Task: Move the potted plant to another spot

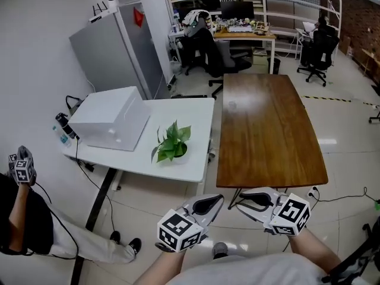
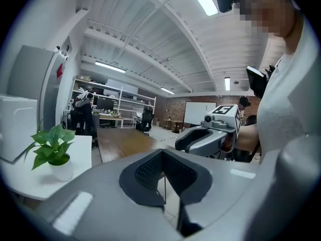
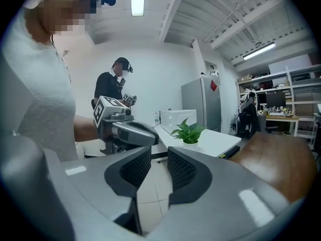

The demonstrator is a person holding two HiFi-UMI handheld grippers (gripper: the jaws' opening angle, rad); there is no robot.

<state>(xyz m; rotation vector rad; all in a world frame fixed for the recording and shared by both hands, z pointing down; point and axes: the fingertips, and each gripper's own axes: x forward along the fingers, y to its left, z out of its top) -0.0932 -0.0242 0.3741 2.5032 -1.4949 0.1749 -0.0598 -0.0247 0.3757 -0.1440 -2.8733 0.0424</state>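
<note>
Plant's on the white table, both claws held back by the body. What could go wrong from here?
1. The left claw is shut and the right claw only narrowly open, both empty; approaching like that would likely shove the potted plant rather than grip it.
2. It stands toward the near right corner of the white table, so a shove could tip it over the edge.
3. Its leaves spread wide; a claw might pinch them.

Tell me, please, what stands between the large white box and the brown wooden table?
The small green potted plant, standing on the white table a little apart from the large white box; the head view shows it.
</note>
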